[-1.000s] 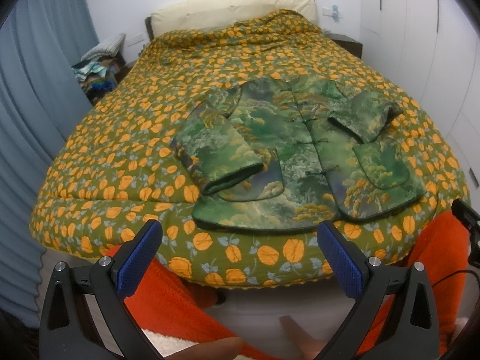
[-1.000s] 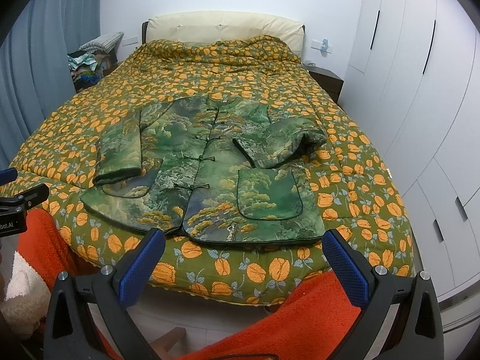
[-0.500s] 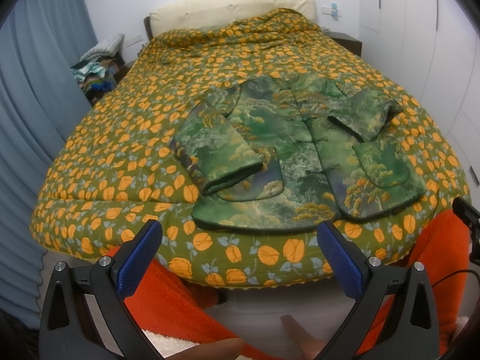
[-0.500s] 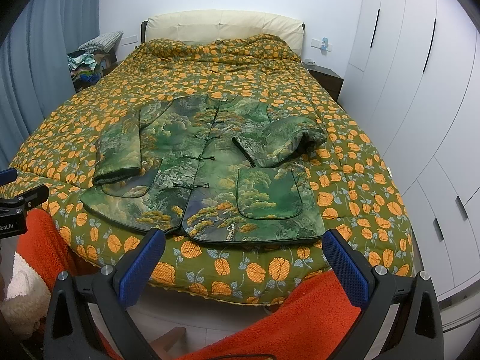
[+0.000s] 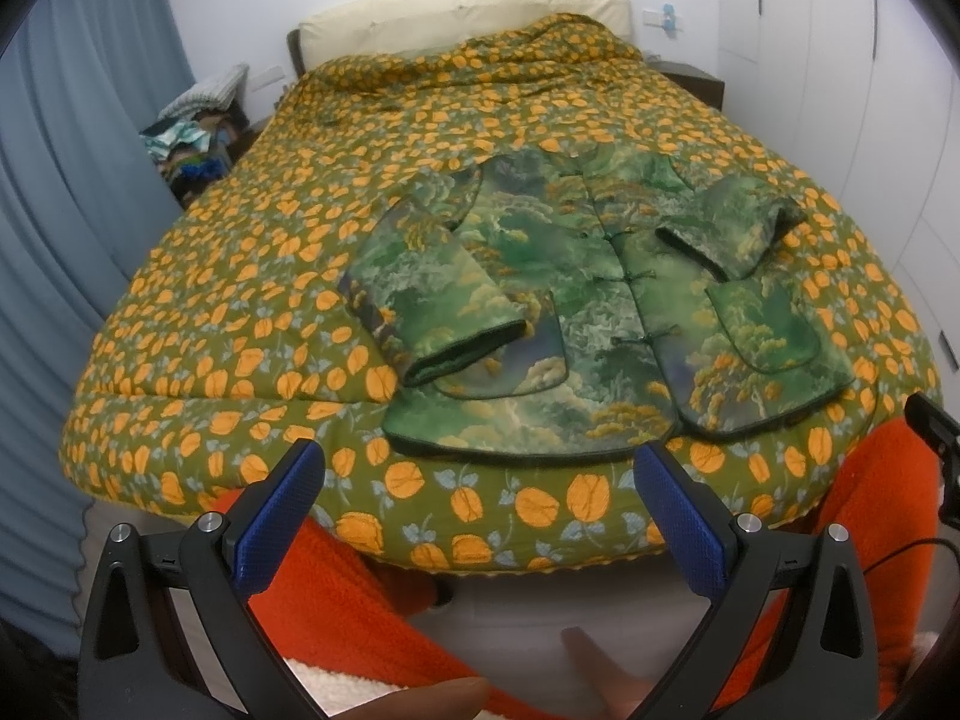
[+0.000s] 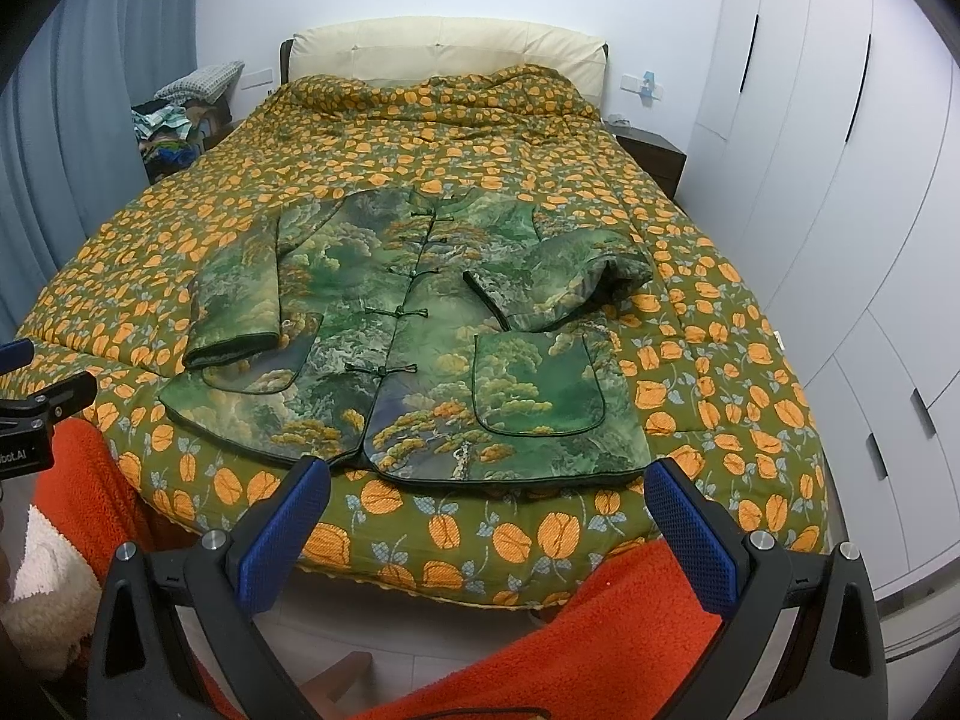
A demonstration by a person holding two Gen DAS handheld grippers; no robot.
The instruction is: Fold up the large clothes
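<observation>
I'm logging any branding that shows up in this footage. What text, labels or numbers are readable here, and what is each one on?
"botAI": white letters on the black body of the left gripper, at the left edge of the right wrist view; the frame edge cuts off its start, so the word may be longer.
Nothing else is readable: the jacket, the quilt and the wardrobe doors carry no legible text.

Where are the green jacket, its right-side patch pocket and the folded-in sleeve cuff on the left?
green jacket point(image 6: 360, 324), right wrist view, on the front panel left of the knot buttons.
patch pocket point(image 6: 537, 381), right wrist view, middle of the pocket.
sleeve cuff point(image 5: 465, 348), left wrist view, dark-edged opening of the sleeve.
</observation>
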